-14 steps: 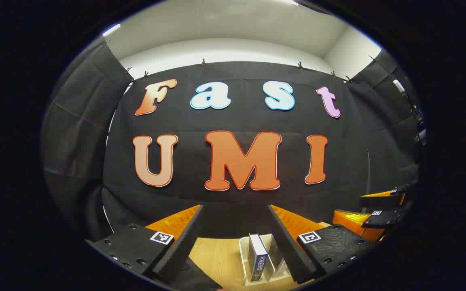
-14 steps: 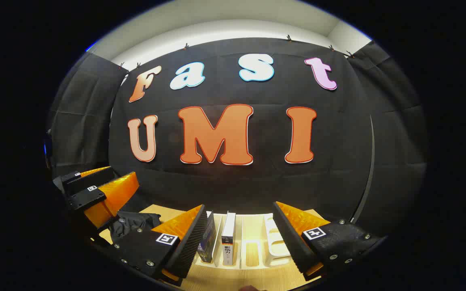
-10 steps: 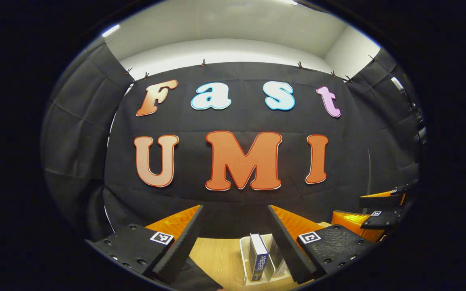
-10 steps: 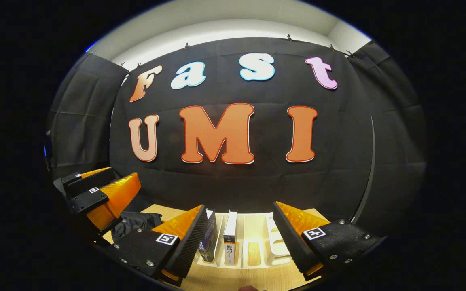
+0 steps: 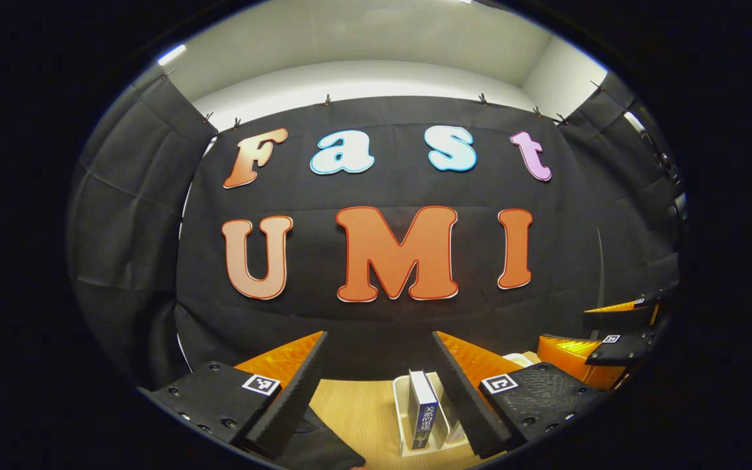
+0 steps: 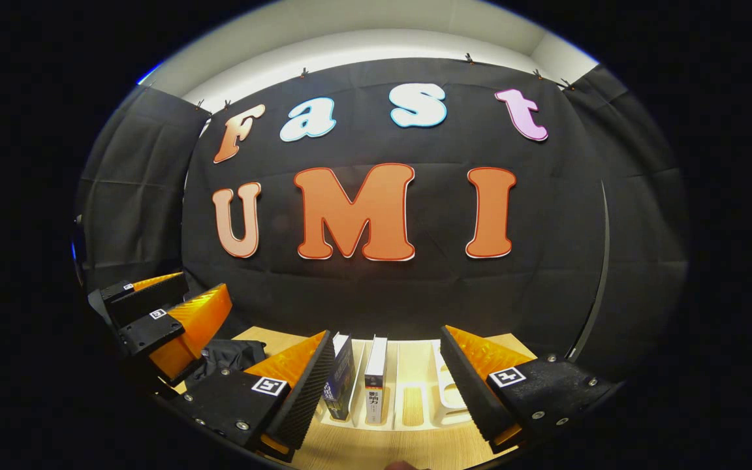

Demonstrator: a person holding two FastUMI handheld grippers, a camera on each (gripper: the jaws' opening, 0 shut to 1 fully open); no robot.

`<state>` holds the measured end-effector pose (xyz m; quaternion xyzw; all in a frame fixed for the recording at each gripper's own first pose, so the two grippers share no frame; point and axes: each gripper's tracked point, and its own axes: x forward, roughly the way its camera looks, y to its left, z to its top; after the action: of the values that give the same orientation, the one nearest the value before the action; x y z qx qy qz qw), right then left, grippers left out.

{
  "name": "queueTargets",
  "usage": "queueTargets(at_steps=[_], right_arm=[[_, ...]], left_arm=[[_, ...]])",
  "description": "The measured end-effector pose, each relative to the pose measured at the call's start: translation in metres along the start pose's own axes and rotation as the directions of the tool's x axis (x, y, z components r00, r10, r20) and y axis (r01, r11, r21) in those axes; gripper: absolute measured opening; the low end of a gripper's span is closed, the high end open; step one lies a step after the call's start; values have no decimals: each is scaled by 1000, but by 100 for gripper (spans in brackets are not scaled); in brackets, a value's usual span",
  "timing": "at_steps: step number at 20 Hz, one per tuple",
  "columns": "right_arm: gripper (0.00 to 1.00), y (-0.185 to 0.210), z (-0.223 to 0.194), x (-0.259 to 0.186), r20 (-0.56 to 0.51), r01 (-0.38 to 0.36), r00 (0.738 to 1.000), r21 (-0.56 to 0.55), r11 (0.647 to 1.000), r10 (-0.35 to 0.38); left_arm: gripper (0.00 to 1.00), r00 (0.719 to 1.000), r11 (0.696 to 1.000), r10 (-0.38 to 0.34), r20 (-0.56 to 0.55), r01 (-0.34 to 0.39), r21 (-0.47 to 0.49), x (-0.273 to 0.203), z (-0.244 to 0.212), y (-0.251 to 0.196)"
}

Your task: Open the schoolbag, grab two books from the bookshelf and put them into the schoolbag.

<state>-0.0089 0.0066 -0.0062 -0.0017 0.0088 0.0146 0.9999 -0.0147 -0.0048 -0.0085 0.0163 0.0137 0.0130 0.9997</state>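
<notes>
Firstly, in the left gripper view, the left gripper [image 5: 379, 375] is held above the wooden tabletop [image 5: 356, 408] with its two fingers wide apart and nothing between them. Between the fingers, farther off, the white bookshelf [image 5: 403, 408] stands on the tabletop, and a dark blue book [image 5: 423, 410] stands upright in it. A piece of the black schoolbag [image 5: 314, 444] lies low at the left, beside the left finger. At the right edge the right gripper [image 5: 611, 333] appears.

Then, in the right gripper view, the right gripper [image 6: 386, 372] is also spread wide and holds nothing. Two books stand upright in the bookshelf [image 6: 415, 391]: the dark blue book [image 6: 340, 385] just beside the left finger, and a white book [image 6: 375, 388] next to it. The schoolbag [image 6: 229, 359] lies on the tabletop [image 6: 376, 450] at the left, under the left gripper [image 6: 160, 313], whose fingers are apart too.
</notes>
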Motion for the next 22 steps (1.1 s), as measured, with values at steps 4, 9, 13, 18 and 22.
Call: queueTargets(at_steps=[4, 9, 13, 18, 22], right_arm=[[96, 1, -2, -3, -2, -5, 1000, -2, 1000, 5], [96, -2, -3, -6, -8, -4, 1000, -3, 1000, 4], [96, -4, -5, -5, -11, 3, 1000, -1, 1000, -3], [96, -3, -5, -5, -19, -2, 1000, -4, 1000, 2], [96, -3, -5, -4, -17, -3, 1000, -10, 1000, 2]], left_arm=[[96, 1000, 1000, 6, -10, -6, -6, -4, -2, 2], [96, 1000, 1000, 9, -9, -9, 6, -5, -1, 1], [96, 1000, 1000, 13, -15, -13, 6, -4, -3, 2], [96, 1000, 1000, 20, -15, -20, 10, -3, -3, 5], [96, 1000, 1000, 21, -16, -21, 9, -2, -3, 5]])
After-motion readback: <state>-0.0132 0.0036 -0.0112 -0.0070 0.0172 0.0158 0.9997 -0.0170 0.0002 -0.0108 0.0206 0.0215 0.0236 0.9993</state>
